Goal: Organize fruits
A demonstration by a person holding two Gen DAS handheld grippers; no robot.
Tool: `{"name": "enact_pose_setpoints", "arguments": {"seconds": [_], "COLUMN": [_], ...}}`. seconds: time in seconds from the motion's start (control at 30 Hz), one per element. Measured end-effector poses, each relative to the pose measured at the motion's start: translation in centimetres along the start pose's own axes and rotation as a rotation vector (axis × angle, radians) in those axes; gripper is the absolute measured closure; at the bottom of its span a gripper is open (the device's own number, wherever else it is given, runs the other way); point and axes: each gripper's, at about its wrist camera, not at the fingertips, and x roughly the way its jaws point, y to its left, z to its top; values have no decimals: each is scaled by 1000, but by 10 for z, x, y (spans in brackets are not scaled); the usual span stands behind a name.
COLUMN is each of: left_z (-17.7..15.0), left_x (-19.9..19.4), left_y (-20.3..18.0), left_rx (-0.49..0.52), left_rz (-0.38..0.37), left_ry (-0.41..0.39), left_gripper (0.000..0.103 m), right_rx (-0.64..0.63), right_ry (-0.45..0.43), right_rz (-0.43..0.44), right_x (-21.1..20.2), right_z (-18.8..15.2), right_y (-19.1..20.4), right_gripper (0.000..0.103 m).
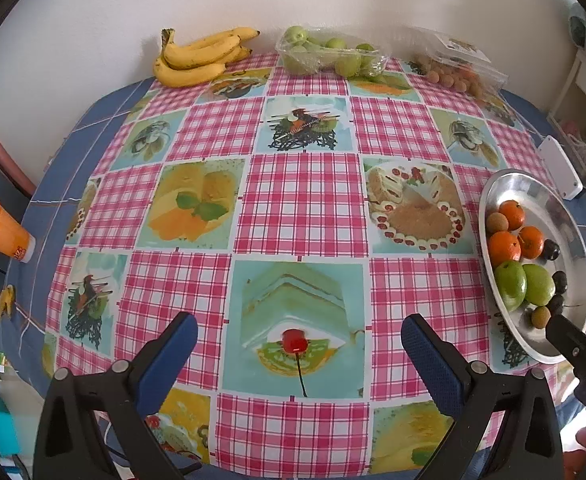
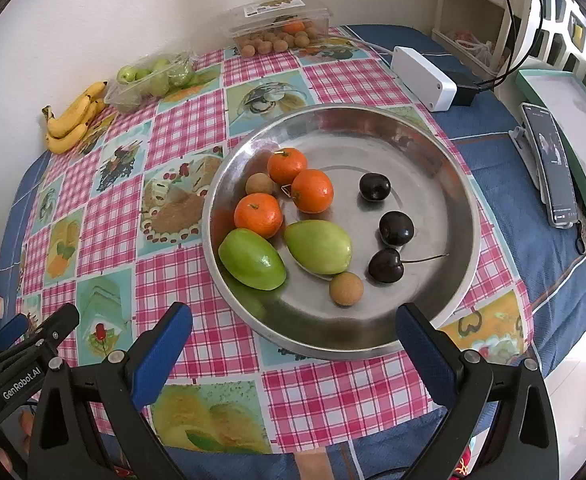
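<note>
A round metal plate (image 2: 393, 132) (image 1: 533, 184) on the checked tablecloth holds three oranges (image 2: 312, 191), two green fruits (image 2: 319, 246), three dark cherries (image 2: 396, 228) and two small brown longans (image 2: 345, 289). My right gripper (image 2: 295, 322) hovers open just in front of the plate's near rim, nothing between its blue fingers (image 2: 161, 354). My left gripper (image 1: 299, 334) is open too, above the bare cloth left of the plate. At the far edge lie a banana bunch (image 1: 201, 56), a clear tray of green fruits (image 1: 329, 54) and a clear box of longans (image 1: 457, 66).
An orange cup (image 1: 3, 232) stands at the left table edge, with a banana peel (image 1: 6, 300) near it. Right of the plate are a white box (image 2: 423, 72) with cables, a phone on a stand (image 2: 553, 172) and a flat teal-edged box (image 2: 573, 128).
</note>
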Motion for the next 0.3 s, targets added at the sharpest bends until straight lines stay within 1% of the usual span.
{"name": "enact_pose_setpoints", "arguments": {"seconds": [0.3], "left_z": [0], "left_x": [-7], "left_y": [1], "left_rx": [-15], "left_rz": [-17], "left_ry": [-22], "left_gripper": [0], "right_rx": [-1], "right_ry": [-6], "right_rz": [2], "right_x": [-4], "right_z": [-1], "right_y": [-1], "right_gripper": [2]}}
